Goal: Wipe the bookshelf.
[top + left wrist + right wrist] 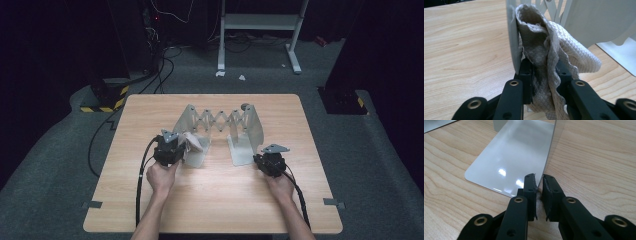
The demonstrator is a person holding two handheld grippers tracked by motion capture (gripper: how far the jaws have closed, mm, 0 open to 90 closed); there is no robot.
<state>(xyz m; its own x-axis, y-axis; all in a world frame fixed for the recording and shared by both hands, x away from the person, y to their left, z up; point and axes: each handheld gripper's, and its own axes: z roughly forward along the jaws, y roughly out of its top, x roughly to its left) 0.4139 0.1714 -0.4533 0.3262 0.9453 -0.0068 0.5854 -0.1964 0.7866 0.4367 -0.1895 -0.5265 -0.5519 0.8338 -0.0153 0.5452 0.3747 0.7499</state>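
Left gripper point(544, 72) clamped a quilted cloth point(554, 50) against the bookend's left plate point(512, 45) — right gripper point(538, 185), at four o'clock, pinched the right plate's point(549, 152) edge.

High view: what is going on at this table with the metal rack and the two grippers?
A person works at a wooden table with a gripper in each hand. The left gripper is clamped on a quilted cloth, pressing it against the left end plate of an expanding metal bookend rack, apparently to wipe it. The right gripper pinches the edge of the right end plate, seemingly steadying the rack.
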